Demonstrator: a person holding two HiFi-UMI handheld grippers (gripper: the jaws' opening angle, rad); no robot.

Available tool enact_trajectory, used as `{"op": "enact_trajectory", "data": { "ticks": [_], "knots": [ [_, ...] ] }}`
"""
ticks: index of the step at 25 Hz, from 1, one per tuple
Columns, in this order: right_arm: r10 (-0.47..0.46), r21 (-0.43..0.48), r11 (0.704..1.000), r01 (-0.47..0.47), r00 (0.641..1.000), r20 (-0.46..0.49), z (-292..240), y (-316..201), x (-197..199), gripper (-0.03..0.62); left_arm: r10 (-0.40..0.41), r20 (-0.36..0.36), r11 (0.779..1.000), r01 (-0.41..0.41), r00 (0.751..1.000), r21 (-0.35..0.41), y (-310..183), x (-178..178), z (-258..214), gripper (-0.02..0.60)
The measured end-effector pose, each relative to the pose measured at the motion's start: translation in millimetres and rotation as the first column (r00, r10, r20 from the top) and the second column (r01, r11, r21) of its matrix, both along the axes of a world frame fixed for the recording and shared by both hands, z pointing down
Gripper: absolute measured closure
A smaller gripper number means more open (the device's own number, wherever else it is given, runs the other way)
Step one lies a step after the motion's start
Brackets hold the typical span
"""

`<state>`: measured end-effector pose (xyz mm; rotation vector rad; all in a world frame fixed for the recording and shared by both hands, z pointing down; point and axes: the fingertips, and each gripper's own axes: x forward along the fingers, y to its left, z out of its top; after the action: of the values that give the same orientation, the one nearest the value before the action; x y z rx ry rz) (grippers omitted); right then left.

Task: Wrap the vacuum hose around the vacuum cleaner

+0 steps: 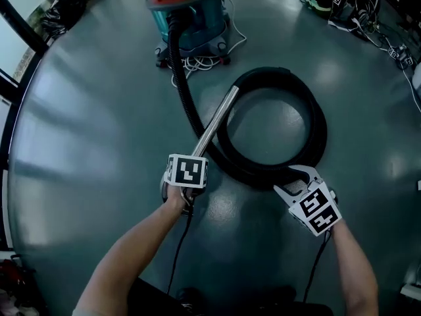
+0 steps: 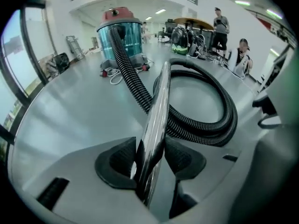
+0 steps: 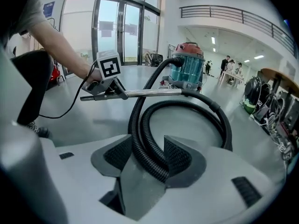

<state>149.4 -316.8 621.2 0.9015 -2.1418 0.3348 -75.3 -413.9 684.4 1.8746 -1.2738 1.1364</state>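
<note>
The vacuum cleaner point(image 1: 187, 8), teal with a red lid, stands on the floor at the far side. Its black ribbed hose point(image 1: 187, 104) runs toward me and curls into a loop point(image 1: 319, 127) lying on the floor. A chrome tube point(image 1: 217, 120) at the hose's end slants across the loop. My left gripper point(image 1: 192, 157) is shut on the near end of that tube point(image 2: 158, 111), whose pads point(image 2: 126, 157) press it from both sides. My right gripper point(image 1: 296, 176) is shut on the near part of the loop, with two hose strands point(image 3: 145, 143) between its pads point(image 3: 180, 155).
A white power cord point(image 1: 197, 63) lies coiled at the vacuum's wheels. Cables and equipment point(image 1: 368, 18) crowd the far right corner of the floor. Two people point(image 2: 229, 36) are far off beside a table. Glass doors point(image 3: 117, 27) close the hall on one side.
</note>
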Motion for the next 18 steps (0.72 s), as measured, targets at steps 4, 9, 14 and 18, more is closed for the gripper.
{"op": "enact_trajectory", "data": {
  "ticks": [4, 9, 14, 18],
  "knots": [
    [0.031, -0.034, 0.999, -0.030, 0.999, 0.023, 9.5, -0.3, 2.1, 0.382, -0.138, -0.069, 0.990, 0.139, 0.988, 0.013, -4.1, 10.9, 6.6, 0.387],
    [0.112, -0.083, 0.991, -0.103, 0.987, 0.114, 5.2, -17.1, -2.5, 0.382, -0.245, -0.052, 0.967, 0.248, 0.968, 0.065, -6.9, 15.3, 7.1, 0.388],
    [0.109, -0.114, 0.989, -0.097, 0.989, 0.103, 5.4, -20.8, -4.9, 0.382, -0.288, -0.185, 0.952, 0.302, 0.940, 0.051, -22.3, 49.0, 18.2, 0.388],
    [0.105, -0.125, 0.988, -0.094, 0.991, 0.084, 4.8, -21.9, 1.2, 0.382, -0.346, -0.217, 0.931, 0.363, 0.913, 0.041, -28.0, 65.1, 15.2, 0.397]
  ]
}}
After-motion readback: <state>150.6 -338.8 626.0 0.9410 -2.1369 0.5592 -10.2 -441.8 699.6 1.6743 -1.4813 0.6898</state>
